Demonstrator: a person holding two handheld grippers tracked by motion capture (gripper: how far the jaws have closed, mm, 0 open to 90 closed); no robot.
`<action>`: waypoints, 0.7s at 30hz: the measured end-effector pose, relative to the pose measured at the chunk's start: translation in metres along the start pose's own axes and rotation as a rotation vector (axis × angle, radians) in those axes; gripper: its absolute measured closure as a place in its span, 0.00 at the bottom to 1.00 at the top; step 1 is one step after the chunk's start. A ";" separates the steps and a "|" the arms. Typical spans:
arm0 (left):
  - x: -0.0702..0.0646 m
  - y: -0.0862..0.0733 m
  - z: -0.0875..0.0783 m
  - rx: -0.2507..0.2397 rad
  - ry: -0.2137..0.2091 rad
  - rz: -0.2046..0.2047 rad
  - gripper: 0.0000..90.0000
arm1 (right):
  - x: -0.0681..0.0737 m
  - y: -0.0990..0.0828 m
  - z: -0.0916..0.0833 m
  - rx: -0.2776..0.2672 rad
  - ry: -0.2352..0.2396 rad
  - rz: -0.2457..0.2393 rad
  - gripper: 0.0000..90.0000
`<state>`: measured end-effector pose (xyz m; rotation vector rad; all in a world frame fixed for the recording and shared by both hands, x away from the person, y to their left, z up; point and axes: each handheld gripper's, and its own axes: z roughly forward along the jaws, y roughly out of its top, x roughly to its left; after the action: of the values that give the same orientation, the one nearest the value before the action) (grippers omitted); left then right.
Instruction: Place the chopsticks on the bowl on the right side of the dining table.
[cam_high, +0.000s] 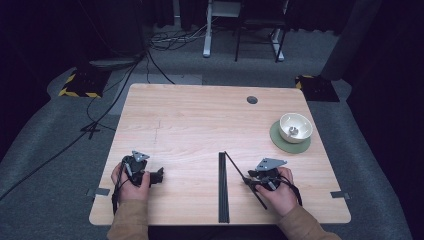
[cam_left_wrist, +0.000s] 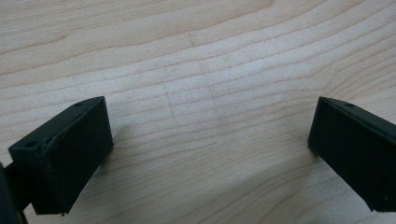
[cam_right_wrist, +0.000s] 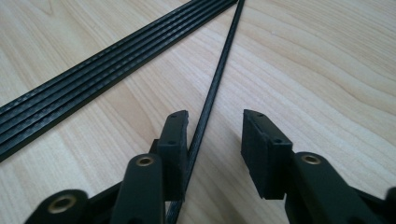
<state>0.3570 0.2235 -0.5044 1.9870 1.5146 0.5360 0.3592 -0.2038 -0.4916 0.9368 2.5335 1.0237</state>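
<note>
Right claw (cam_right_wrist: 215, 140) straddling a thin black flat strip (cam_right_wrist: 212, 88), apparently carbon fibre, on the pale wood-grain counter (cam_high: 200, 120). The strip lies near the counter's front edge, running diagonally away from a bundle of like black strips (cam_high: 223, 187) laid side by side; their far ends meet, and the single strip splays off toward my right hand. My right claw is part-closed but not clenched: one pad touches the strip's edge, the other stands off with a clear gap. I judge the strip light, stiff along its length yet springy and slick (its surface looks glossy), so it will likely skate or twist if pinched by the edges. Best hold: across its flat faces near this end, with the far end left to pivot. My left claw (cam_left_wrist: 210, 154) rests released over bare counter, well apart. A white ceramic bowl (cam_high: 295, 127) on a green round coaster (cam_high: 280, 141) sits at the right.
</note>
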 end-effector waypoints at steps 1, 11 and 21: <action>0.000 0.000 0.000 0.000 0.000 0.000 0.00 | 0.001 0.000 0.000 0.003 0.000 0.003 0.72; 0.000 0.000 0.000 -0.001 0.000 -0.001 0.00 | -0.009 -0.001 -0.001 -0.004 -0.016 0.025 0.90; 0.000 0.000 0.000 -0.001 0.000 -0.001 0.00 | -0.021 0.000 0.000 -0.008 -0.040 0.054 0.96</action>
<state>0.3570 0.2235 -0.5045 1.9860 1.5150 0.5366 0.3752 -0.2181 -0.4917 1.0185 2.4822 1.0192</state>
